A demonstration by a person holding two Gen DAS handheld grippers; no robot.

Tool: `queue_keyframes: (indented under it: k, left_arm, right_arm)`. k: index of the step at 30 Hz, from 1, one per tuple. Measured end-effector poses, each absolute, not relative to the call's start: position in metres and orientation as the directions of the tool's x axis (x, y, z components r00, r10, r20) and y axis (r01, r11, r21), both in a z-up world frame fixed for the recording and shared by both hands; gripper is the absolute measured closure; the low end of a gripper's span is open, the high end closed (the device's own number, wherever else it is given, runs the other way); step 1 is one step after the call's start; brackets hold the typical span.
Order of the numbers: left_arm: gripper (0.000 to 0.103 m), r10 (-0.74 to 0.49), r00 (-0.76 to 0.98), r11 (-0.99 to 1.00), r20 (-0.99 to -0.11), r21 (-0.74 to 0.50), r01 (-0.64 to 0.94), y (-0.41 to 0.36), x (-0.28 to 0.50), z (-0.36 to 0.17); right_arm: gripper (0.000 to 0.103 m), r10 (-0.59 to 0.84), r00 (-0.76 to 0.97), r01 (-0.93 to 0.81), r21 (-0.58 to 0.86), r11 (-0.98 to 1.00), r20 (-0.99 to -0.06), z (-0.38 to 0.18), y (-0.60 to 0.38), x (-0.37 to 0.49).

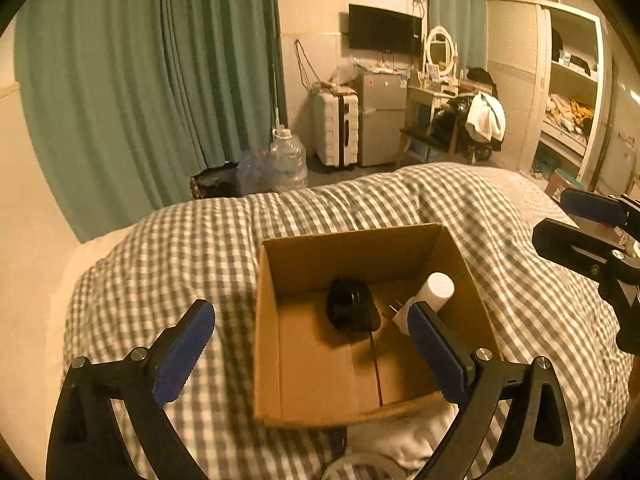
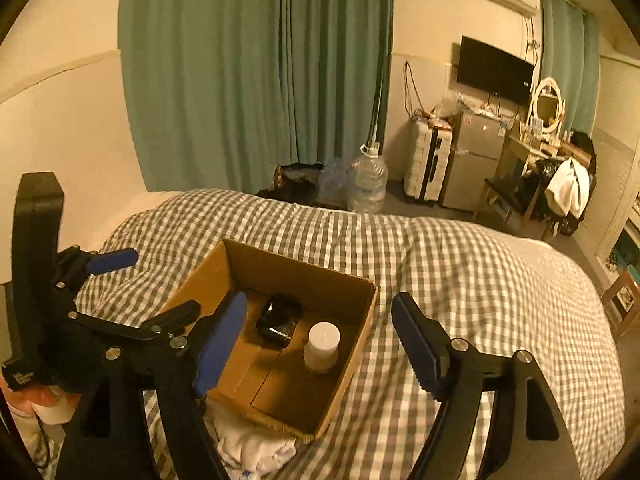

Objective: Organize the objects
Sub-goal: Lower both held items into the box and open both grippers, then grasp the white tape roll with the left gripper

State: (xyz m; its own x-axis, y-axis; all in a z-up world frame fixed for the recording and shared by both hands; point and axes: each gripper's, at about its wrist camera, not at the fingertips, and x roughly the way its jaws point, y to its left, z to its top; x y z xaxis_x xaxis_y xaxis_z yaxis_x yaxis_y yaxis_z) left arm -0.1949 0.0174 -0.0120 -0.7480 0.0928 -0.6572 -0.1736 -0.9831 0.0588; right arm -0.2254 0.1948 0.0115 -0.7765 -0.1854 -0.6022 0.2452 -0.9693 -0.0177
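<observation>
1. Cardboard box [image 1: 360, 320], open-topped, is being shown resting on the gingham duvet [image 1: 200, 248]; its thin walls are judged light and easily dented, so it would best be taken by a rim or under a corner.
2. Inside the box, a black charger [image 1: 352, 310] and a white plug-in cylinder [image 1: 430, 294] with exposed prongs are being shown lying apart; both are judged rigid, smooth and light.
3. The cylinder [image 2: 321, 346] is judged best gripped across its round body, the charger [image 2: 277, 322] across its flat sides.
4. The left gripper [image 1: 310, 354] is being held above the box with fingers spread wide, grasping nothing.
5. The right gripper [image 2: 318, 344] is likewise being held released and empty over the box's right edge.
6. White cloth [image 2: 252, 446] is being shown bunched, soft, beside the box's near wall.
</observation>
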Motion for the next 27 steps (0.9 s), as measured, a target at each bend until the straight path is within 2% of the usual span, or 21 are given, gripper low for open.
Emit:
queue_keyframes:
  k: [9, 13, 20, 27]
  left_arm:
    - [0.001, 0.060, -0.793, -0.987, -0.606, 0.082, -0.137, 0.003, -0.153, 0.020]
    - [0.000, 0.054, -0.792, -0.987, -0.609, 0.087, -0.135, -0.002, -0.137, 0.018]
    - [0.000, 0.004, -0.774, -0.989, -0.633, 0.110, -0.095, -0.011, -0.118, -0.013]
    - [0.000, -0.038, -0.735, -0.993, -0.678, 0.107, -0.046, -0.013, -0.105, -0.057]
  right_arm:
    - [0.024, -0.195, -0.796, 0.265, -0.041, -0.963, -0.573, 0.041, 0.184, -0.183]
    - [0.024, -0.201, -0.792, 0.284, -0.057, -0.957, -0.576, 0.045, 0.176, -0.169]
    - [0.020, -0.178, -0.781, 0.276, -0.076, -0.958, -0.599, 0.021, 0.166, -0.153]
    - [0.019, -0.156, -0.736, 0.262, -0.065, -0.963, -0.659, -0.030, 0.163, -0.141]
